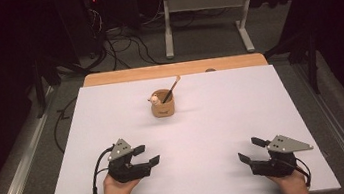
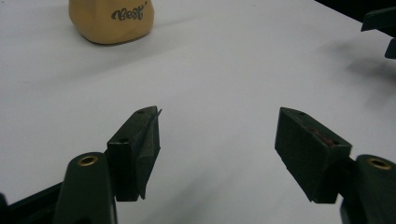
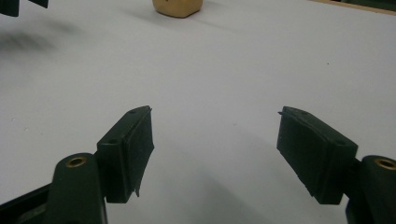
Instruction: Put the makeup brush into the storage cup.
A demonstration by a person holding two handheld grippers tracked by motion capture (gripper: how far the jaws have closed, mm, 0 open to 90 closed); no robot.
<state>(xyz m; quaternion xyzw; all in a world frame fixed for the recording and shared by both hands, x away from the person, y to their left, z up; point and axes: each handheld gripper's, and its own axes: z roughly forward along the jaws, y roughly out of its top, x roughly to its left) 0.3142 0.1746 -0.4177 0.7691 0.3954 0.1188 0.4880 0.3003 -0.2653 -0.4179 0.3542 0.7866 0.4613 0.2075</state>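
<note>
A tan cup (image 1: 163, 106) with the word "Best" on it stands on the white sheet, a little behind the table's middle. A wooden spoon (image 1: 173, 88) leans out of it to the right, and a small pale figure (image 1: 153, 99) sits at its left rim. My left gripper (image 1: 147, 155) rests near the front left, open and holding nothing; its own view shows the cup (image 2: 112, 19) at top left. At the front right my right gripper (image 1: 251, 150) is open too, nothing between its jaws, with the cup (image 3: 178, 6) far ahead.
The white sheet (image 1: 222, 110) covers the wooden table (image 1: 122, 76), whose bare strip shows along the back edge. Beyond it stand a white desk frame (image 1: 205, 17) and tangled cables (image 1: 117, 38) on the floor. Metal rails (image 1: 17, 162) flank the table.
</note>
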